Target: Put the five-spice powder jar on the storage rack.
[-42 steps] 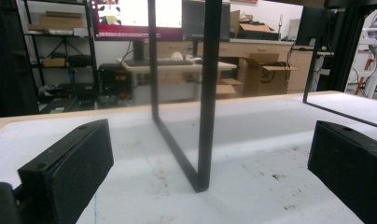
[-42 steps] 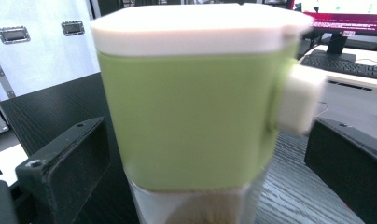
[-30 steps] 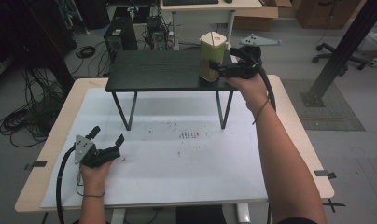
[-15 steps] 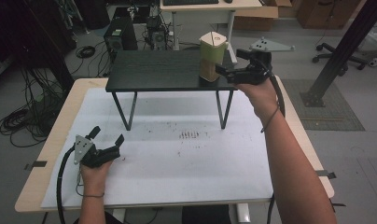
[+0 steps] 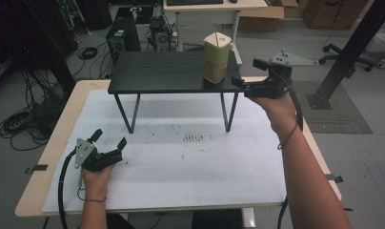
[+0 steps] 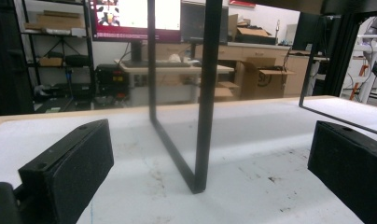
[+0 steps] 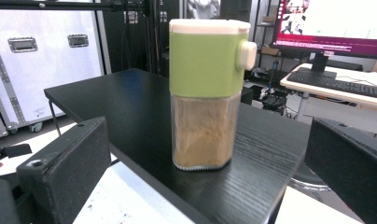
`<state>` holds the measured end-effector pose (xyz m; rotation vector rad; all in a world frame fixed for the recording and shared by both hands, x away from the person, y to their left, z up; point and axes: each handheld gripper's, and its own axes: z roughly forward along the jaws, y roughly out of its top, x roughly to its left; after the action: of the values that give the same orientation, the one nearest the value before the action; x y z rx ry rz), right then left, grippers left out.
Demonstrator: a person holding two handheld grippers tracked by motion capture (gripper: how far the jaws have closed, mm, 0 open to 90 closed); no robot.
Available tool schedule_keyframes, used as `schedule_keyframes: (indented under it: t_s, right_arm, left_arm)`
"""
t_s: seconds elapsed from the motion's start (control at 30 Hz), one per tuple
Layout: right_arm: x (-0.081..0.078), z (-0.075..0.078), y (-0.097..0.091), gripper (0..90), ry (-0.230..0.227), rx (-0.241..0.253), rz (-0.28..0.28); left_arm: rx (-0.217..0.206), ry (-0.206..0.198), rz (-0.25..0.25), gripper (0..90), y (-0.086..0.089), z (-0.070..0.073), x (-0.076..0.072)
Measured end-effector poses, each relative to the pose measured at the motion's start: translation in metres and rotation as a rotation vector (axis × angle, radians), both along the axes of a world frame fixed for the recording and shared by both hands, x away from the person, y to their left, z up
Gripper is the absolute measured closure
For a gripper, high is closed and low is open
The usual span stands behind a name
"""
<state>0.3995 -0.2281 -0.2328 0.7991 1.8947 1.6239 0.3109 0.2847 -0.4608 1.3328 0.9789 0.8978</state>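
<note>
While parked at the near left of the white table top (image 5: 181, 181), left gripper (image 5: 108, 141) rests low on the sheet, jaws spread wide with nothing between them. Looks along the surface at a black leg (image 6: 203, 107) of the small shelf, well apart from it. Seems kept out of the way there, idle, leaving the far corner free for the other hand.

Right gripper (image 5: 247, 72) hovers off the right end of the black shelf (image 5: 157, 74), jaws likewise parted and empty, pointed sideways at the green-topped canister (image 5: 216, 58). Stands upright near the right front corner of the shelf, canister not touched by either jaw. Seen from the right gripper view, canister (image 7: 206, 93) sits centred between the two black jaws but farther off, clear lower half showing brown powder, green upper half capped by a white lid with a pale knob on one side.

Placed so close to the shelf edge, probably easy to reach from the side without crossing over the surface. Level, side-on aim of the jaws fits a grasp around the body rather than the lid, likely to keep the powder from tipping. Hard to tell from these views whether the jaws stand level with the clear half or the green half
</note>
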Motion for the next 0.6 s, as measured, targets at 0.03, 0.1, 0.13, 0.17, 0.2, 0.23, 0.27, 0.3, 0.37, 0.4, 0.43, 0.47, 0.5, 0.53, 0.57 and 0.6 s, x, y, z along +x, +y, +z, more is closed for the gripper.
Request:
schedule_keyframes:
  t_s: [0.03, 0.1, 0.13, 0.17, 0.2, 0.23, 0.27, 0.3, 0.37, 0.4, 0.43, 0.47, 0.5, 0.53, 0.57, 0.6]
  right_arm:
    - [-0.005, -0.001, -0.004, 0.0, -0.002, 0.001, -0.005]
    - [-0.009, -0.002, -0.008, 0.0, -0.005, 0.004, -0.012]
    - [-0.009, -0.002, -0.008, 0.0, -0.005, 0.004, -0.012]
    - [-0.011, -0.003, -0.01, 0.0, -0.006, 0.006, -0.015]
    - [-0.015, -0.005, -0.014, 0.0, -0.007, 0.008, -0.02]
    - [-0.015, -0.005, -0.014, 0.0, -0.007, 0.008, -0.02]
    - [-0.017, -0.007, -0.016, 0.0, -0.007, 0.007, -0.025]
    - [-0.02, -0.009, -0.019, 0.0, -0.006, 0.012, -0.029]
    - [-0.022, -0.011, -0.021, 0.0, -0.006, 0.015, -0.033]
    - [-0.025, -0.014, -0.025, 0.0, -0.006, 0.02, -0.038]
    - [-0.026, -0.016, -0.026, 0.0, -0.005, 0.021, -0.04]
    - [-0.026, -0.016, -0.026, 0.0, -0.005, 0.021, -0.04]
    - [-0.029, -0.019, -0.029, 0.0, -0.005, 0.023, -0.043]
    - [-0.029, -0.019, -0.029, 0.0, -0.005, 0.023, -0.043]
    - [-0.03, -0.021, -0.03, 0.0, -0.005, 0.023, -0.044]
    - [-0.032, -0.024, -0.032, 0.0, -0.004, 0.026, -0.045]
  left_arm:
    - [0.0, 0.001, -0.001, 0.4, 0.0, 0.0, 0.0]
    - [-0.001, 0.0, -0.003, 0.4, 0.0, 0.0, 0.0]
    - [-0.001, 0.0, -0.003, 0.4, 0.0, 0.0, 0.0]
    - [-0.001, 0.0, -0.004, 0.4, 0.0, 0.0, 0.0]
    - [-0.001, 0.0, -0.005, 0.4, 0.0, 0.0, 0.0]
    - [-0.001, 0.0, -0.005, 0.4, 0.0, 0.0, 0.0]
    - [0.0, 0.0, -0.006, 0.4, 0.0, 0.0, 0.0]
    - [0.0, 0.0, -0.007, 0.4, -0.001, 0.0, 0.0]
    - [0.0, 0.0, -0.007, 0.4, -0.001, 0.0, 0.0]
    - [-0.001, 0.0, -0.008, 0.4, -0.001, 0.0, 0.0]
    - [-0.001, 0.001, -0.008, 0.4, -0.001, 0.0, 0.0]
    - [-0.001, 0.001, -0.008, 0.4, -0.001, 0.0, 0.0]
    - [-0.001, 0.001, -0.009, 0.4, 0.0, 0.0, 0.0]
    - [-0.003, 0.001, -0.008, 0.4, 0.0, 0.0, 0.0]
    - [-0.004, 0.001, -0.008, 0.4, 0.0, 0.0, 0.0]
    - [-0.005, 0.001, -0.009, 0.4, 0.0, 0.0, 0.0]
